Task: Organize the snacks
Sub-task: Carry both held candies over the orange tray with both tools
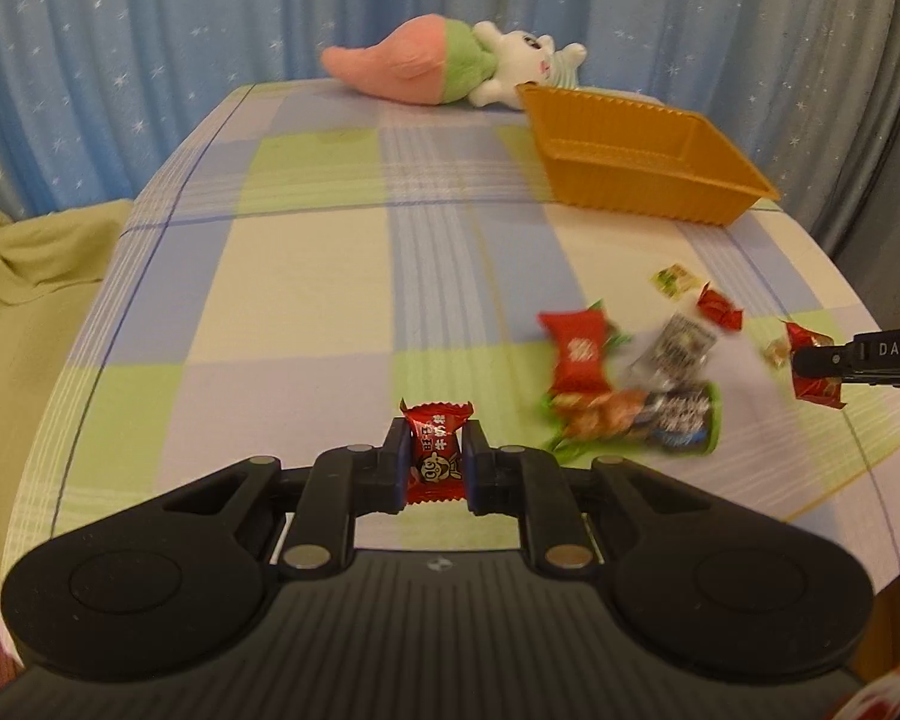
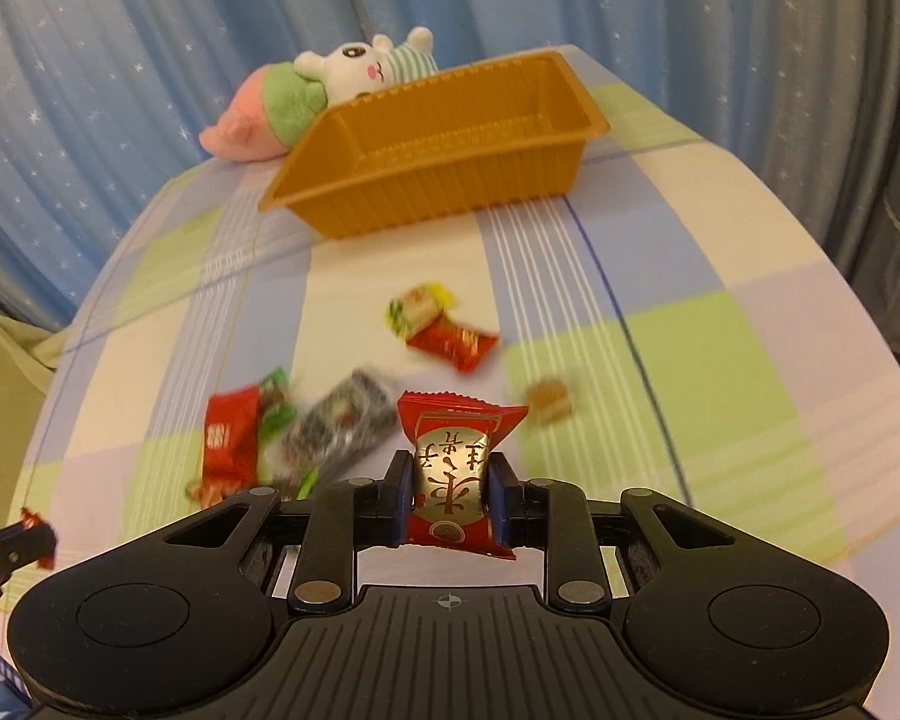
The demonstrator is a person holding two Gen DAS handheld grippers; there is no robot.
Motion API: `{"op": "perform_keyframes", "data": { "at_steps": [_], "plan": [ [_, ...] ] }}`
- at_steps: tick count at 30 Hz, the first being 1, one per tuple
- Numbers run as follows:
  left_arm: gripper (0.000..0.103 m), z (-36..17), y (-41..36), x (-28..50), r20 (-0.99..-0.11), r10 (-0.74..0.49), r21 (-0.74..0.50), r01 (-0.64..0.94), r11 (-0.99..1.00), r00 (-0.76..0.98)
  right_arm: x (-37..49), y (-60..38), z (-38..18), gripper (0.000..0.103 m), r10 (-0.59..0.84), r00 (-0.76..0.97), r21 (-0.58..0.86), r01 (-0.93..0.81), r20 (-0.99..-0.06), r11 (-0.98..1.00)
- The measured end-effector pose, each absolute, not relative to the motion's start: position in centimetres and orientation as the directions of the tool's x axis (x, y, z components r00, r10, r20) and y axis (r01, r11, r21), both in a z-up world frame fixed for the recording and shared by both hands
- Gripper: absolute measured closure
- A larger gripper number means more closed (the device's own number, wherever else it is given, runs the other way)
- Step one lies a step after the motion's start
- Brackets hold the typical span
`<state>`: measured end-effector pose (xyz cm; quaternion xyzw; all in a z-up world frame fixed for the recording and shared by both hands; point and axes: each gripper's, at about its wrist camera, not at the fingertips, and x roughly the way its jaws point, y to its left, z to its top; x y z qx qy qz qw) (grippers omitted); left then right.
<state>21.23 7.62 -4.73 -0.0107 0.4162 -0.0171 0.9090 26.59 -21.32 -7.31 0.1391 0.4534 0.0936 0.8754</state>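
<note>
My left gripper is shut on a small red candy above the checked tablecloth. My right gripper is shut on a red and gold snack packet; it also shows at the right edge of the left wrist view. An empty orange tray stands at the far right of the table, also in the right wrist view. Several loose snacks lie between the grippers and the tray: a red packet, a dark packet, a red candy.
A plush rabbit in a pink carrot lies at the table's far edge behind the tray. Blue star curtains hang behind. A green cloth-covered seat stands left of the table. The table edge curves down on both sides.
</note>
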Motion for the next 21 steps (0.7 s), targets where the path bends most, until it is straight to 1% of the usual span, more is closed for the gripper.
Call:
{"op": "perform_keyframes", "data": {
  "at_steps": [14,21],
  "plan": [
    [0.088,-2.3,-3.1,34.6,-0.703,-0.096,-0.019,0.117,0.993,0.705,37.0,-26.6,-4.0,0.077,0.379,0.607,0.356,-0.164,-0.698,0.92],
    [0.087,-1.8,-6.0,40.7,-0.693,-0.1,0.001,0.14,0.99,0.714,42.7,-27.5,-3.3,0.077,0.416,0.616,0.364,-0.216,-0.669,0.906]
  ]
}}
